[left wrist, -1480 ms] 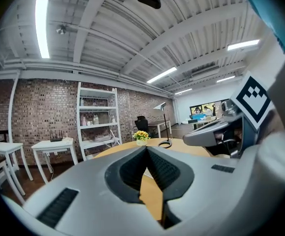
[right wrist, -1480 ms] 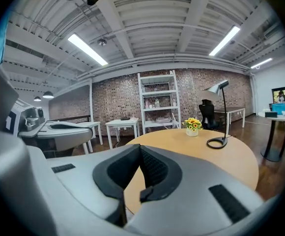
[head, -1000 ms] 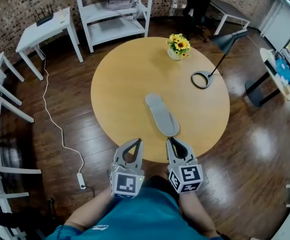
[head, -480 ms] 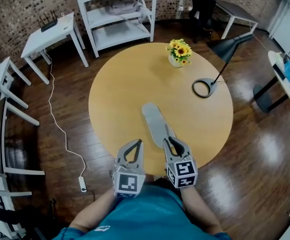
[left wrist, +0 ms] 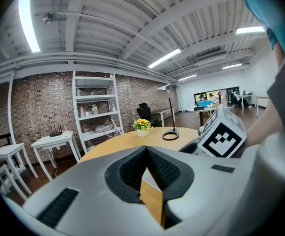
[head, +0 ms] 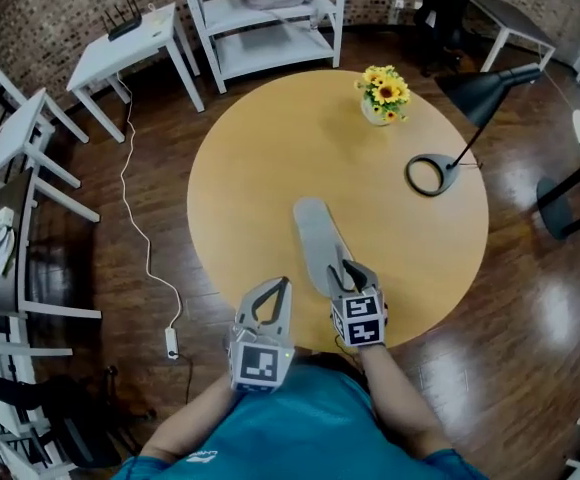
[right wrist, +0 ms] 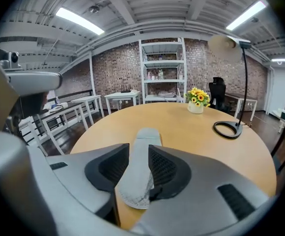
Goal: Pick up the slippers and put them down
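Showing the approach to the pick: at the left, your left gripper (head: 284, 284) hangs just off the near edge of the round table (head: 250, 158) with its jaws pressed together on nothing, and it takes no part in this step. At the centre, the grey slipper (head: 318, 238) lies flat on the tabletop, toe pointing away from you and heel close to the near rim; no second slipper is in view. To its right, your right gripper (head: 351, 271) has changed most. A second ago it stood short of the heel with its jaws narrow. Its jaws have just been opening, and they now stand spread to either side of the heel, with the slipper between them. The right gripper view shows the pads flanking the sole rather than squeezing it, though the right-hand pad sits very near the slipper's edge. The slipper is therefore framed but not yet gripped, and nothing has left the table. The next move, by this reading, is to close on the heel before lifting.
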Motion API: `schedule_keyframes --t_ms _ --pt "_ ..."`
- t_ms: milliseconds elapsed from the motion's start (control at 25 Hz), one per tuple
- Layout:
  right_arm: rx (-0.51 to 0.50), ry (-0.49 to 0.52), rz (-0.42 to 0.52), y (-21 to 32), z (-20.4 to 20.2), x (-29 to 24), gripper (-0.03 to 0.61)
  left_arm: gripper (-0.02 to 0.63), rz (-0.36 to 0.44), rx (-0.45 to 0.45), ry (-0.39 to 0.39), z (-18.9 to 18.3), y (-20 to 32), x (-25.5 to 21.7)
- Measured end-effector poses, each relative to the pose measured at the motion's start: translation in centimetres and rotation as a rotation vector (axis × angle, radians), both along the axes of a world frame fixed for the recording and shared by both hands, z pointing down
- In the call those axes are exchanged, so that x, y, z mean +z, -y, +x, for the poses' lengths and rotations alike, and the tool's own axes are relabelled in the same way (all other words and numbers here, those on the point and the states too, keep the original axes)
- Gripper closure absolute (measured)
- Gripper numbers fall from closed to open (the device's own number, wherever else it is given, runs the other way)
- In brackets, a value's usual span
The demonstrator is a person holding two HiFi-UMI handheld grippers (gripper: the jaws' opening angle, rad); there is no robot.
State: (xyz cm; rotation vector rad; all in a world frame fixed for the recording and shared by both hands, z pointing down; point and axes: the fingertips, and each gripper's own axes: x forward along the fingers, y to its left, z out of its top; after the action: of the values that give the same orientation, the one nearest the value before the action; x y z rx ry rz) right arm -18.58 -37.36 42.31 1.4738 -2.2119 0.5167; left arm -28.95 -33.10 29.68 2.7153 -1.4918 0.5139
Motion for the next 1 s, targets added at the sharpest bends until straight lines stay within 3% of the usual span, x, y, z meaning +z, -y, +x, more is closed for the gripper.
schedule_keyframes --t_ms 200,360,720,880,1000 --pt "-0.044 -0.052 -0.082 1.4 -0.5 3.7 0.416 0.609 -0.006 -0.053 0.016 -0.7 0.5 0.8" --pt "-0.023 -0.082 -0.138 2.1 0.0 5.7 0.416 0.609 -0.01 -0.081 0.032 -1.2 0.6 0.5" --pt "-0.009 -0.004 -0.278 2.6 -0.3 9.2 0.416 0.609 -0.054 -0.08 0.037 -1.2 2.2 1.7" --pt "-0.021 0.019 -0.298 2.2 -0.5 9.6 0.534 0.609 -0.104 -0.076 0.044 -1.1 2.7 3.1" --pt "-0.035 0.051 -0.271 2.0 -0.8 8.4 0.551 0.609 -0.117 -0.072 0.037 -1.0 3.0 3.1"
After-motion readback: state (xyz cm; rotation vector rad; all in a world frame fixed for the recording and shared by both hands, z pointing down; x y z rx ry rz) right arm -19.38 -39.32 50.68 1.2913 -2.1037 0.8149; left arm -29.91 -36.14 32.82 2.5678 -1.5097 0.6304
